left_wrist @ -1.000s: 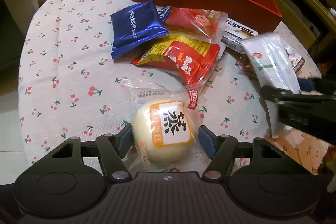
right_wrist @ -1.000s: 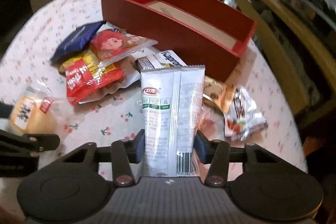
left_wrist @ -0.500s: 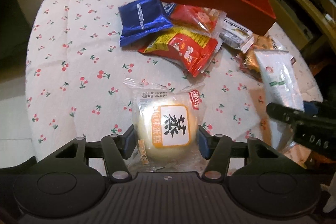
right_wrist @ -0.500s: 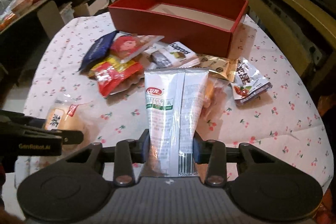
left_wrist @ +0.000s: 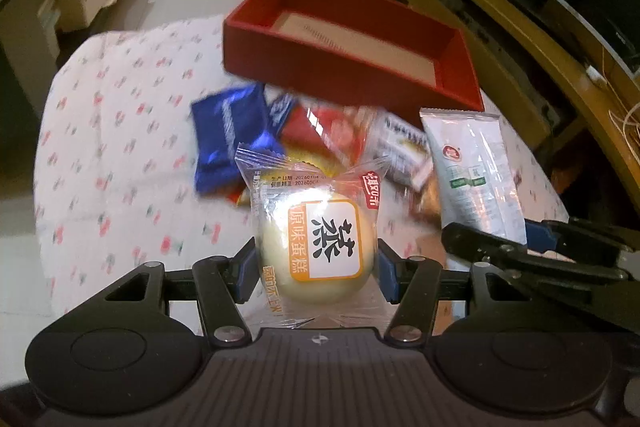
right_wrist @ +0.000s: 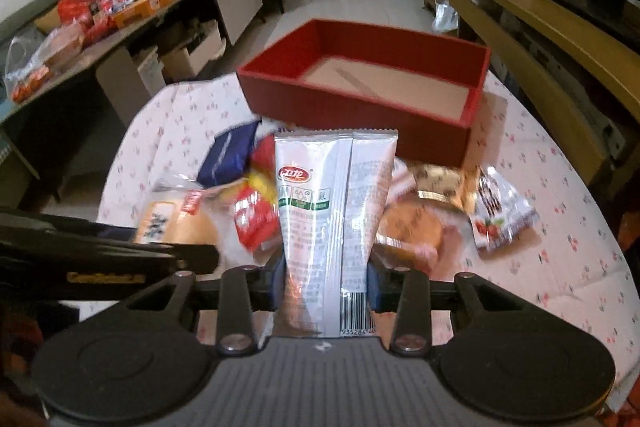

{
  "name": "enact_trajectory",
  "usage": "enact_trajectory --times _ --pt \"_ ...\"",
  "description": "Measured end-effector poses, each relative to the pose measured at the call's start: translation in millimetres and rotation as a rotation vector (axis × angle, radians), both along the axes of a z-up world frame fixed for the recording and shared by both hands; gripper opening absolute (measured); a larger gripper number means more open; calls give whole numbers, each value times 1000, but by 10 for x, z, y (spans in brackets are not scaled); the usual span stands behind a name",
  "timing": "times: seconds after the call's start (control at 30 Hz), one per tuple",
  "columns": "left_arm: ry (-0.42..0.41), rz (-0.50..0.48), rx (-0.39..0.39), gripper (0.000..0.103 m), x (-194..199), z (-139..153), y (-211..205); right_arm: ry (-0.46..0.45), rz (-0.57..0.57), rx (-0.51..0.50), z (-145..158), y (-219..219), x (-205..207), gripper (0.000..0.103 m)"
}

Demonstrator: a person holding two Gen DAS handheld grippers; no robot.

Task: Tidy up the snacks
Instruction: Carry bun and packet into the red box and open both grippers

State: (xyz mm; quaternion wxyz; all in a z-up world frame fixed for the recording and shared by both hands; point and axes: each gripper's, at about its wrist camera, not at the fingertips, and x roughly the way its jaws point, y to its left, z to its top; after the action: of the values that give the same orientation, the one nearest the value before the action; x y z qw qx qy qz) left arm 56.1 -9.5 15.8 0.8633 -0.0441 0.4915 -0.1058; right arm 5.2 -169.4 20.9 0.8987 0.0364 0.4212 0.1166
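Observation:
My left gripper [left_wrist: 316,269] is shut on a round yellow cake in a clear wrapper [left_wrist: 320,243] and holds it above the table. My right gripper [right_wrist: 326,281] is shut on a tall white snack packet [right_wrist: 332,211], also lifted; the packet shows in the left wrist view [left_wrist: 474,167] too. An empty red box [right_wrist: 360,99] stands at the far side of the table, beyond both grippers. A blue wafer packet [left_wrist: 226,139], red packets [left_wrist: 324,131] and other snacks lie in a pile in front of the box.
The round table has a white cherry-print cloth [right_wrist: 552,227]. Small snack packets [right_wrist: 500,219] lie right of the pile. A wooden bench [right_wrist: 540,27] runs along the right. A long table with boxes and bags [right_wrist: 120,7] stands at the left.
Both grippers have risen with their snacks and tilted toward the red box, whose inside now shows. The pile on the table has not moved.

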Motion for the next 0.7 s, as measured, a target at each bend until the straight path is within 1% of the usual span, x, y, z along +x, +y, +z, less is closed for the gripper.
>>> enact_trajectory --times 0.23,0.43,0.57,0.7 --pt "-40 -1 -5 64 559 96 -182 -26 -56 38 128 -173 506 46" --pt "-86 -7 13 64 1081 164 -349 -54 -103 36 208 -324 1062 46" --pt "-105 -5 21 64 1446 148 -447 -57 -128 33 181 -404 1446 46" --pt "-122 0 39 64 1766 88 -517 -50 -149 43 92 -472 1843 46"
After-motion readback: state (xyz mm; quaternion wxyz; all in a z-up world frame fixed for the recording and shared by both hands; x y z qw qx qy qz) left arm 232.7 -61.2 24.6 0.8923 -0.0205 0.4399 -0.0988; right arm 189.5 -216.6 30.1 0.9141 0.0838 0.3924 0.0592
